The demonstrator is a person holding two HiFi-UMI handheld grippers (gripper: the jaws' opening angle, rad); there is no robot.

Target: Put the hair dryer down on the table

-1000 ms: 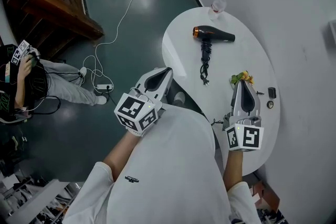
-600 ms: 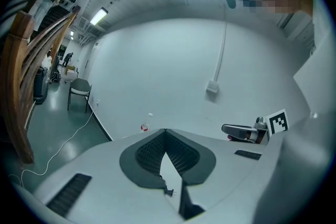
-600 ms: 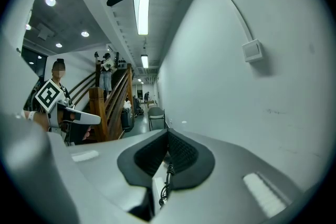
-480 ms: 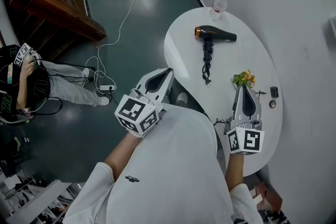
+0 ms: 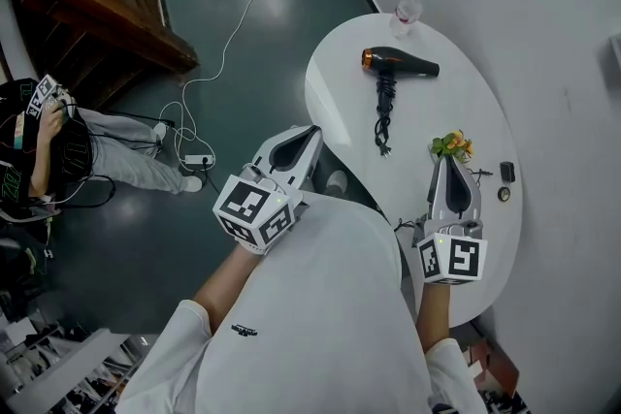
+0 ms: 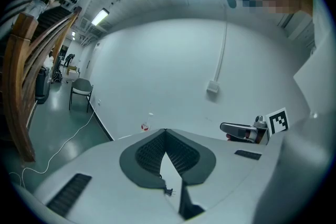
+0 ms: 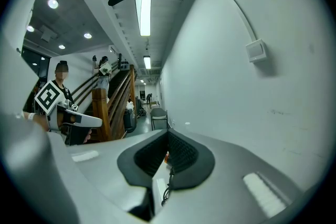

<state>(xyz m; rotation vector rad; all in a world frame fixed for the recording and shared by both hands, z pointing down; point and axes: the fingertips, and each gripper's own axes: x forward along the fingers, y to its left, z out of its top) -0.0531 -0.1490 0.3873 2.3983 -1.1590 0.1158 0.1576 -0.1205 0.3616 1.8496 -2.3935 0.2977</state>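
From where I sit the job looks done: the hair dryer lies on its side toward the top of the frame, resting on the table with its cord trailing down the picture toward me, and neither gripper touches it; my left gripper hangs at mid-frame by the table's left edge, jaws closed tip to tip on nothing; my right gripper is over the table at lower right, jaws pressed together and empty, well apart from the dryer; I judge nothing of the task is left; the table is a white, smooth oval, with a bottle at its top end just beyond the dryer and flowers just ahead of the right gripper's tip; a dark green glossy floor fills the left, crossed by a white cable; wooden stairs stand at upper left, a seated person is at the left edge, and a white wall takes the right.
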